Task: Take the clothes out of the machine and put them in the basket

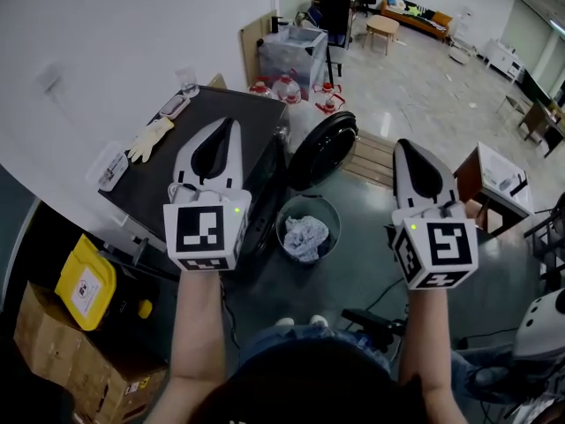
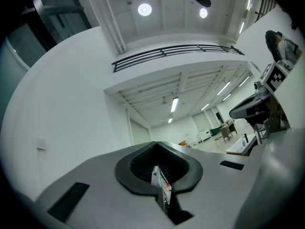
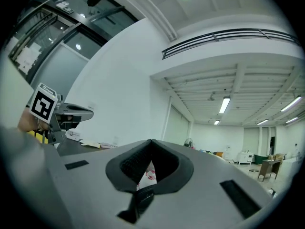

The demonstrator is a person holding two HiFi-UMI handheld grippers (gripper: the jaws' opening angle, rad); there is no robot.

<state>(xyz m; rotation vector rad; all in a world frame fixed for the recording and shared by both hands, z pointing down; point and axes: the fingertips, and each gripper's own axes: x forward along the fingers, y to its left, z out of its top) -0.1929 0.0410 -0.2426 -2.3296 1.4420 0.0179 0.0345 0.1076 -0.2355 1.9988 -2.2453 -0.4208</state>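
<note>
Now both forearms are stretching forward, level, with the left gripper [image 1: 231, 124] and right gripper [image 1: 403, 145] each pinching shut on nothing. Clothes [image 1: 305, 237] are lying in the basket [image 1: 284, 219], six o'clock from the machine's door [image 1: 322, 148]. The yellow jug's [image 1: 86, 283] label is showing too small to read.

Head view steeply down onto left tongs [image 1: 228, 124] and right tongs [image 1: 403, 145], gripper views close along own tips, roughly level, each catching the opposite tongs, hall [image 3: 224, 140] shared.
</note>
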